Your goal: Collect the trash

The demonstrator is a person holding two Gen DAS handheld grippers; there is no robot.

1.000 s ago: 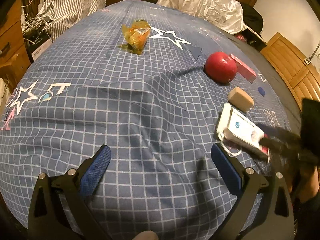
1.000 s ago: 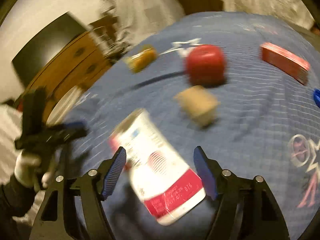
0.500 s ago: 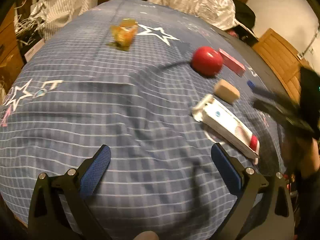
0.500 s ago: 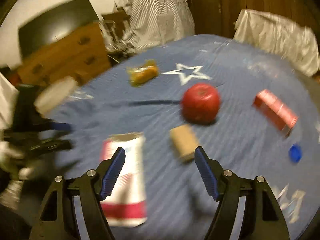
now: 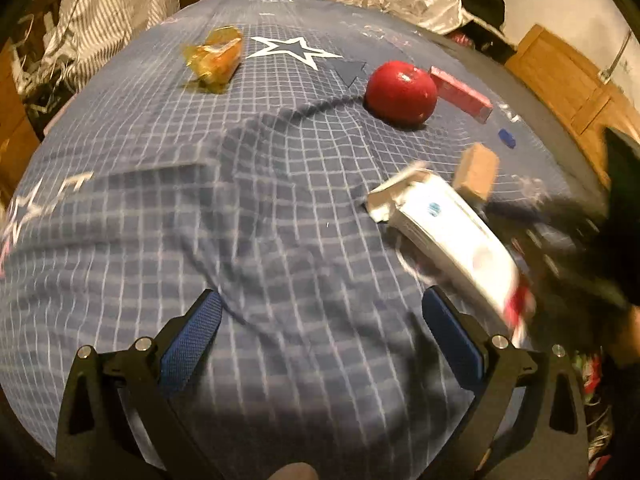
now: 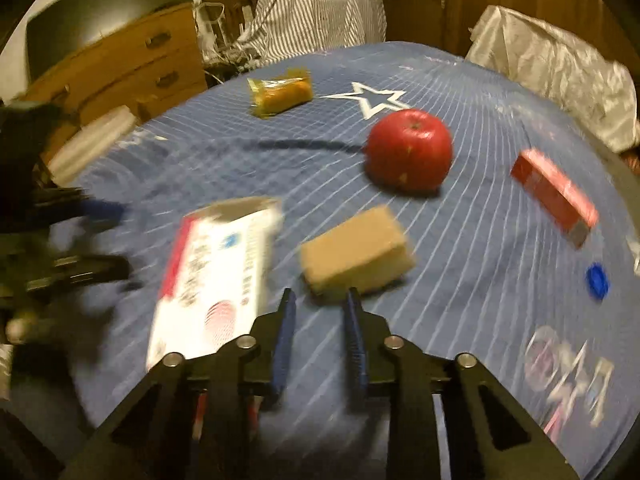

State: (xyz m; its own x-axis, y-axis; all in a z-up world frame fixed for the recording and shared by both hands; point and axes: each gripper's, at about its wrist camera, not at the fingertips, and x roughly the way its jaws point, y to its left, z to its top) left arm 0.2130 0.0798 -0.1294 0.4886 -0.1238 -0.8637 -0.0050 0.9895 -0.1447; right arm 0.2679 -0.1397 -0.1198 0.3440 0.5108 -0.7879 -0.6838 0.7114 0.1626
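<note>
Red apple (image 6: 409, 149) on blue checked cloth (image 5: 240, 216), wooden dresser (image 6: 132, 64) behind

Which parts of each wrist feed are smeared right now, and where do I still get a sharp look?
Left wrist view: the round red apple and crinkled orange wrapper read fairly crisp; the white and red carton and everything at the right edge streak with motion blur. Right wrist view: the whole frame is soft, worst at the left edge; the tan sponge block keeps its outline. Both bend the checked blue cloth into a dome.

place: home bedroom | cues: wooden dresser (image 6: 120, 64); striped shirt (image 6: 316, 4); star-print blue sheet (image 5: 200, 200)
</note>
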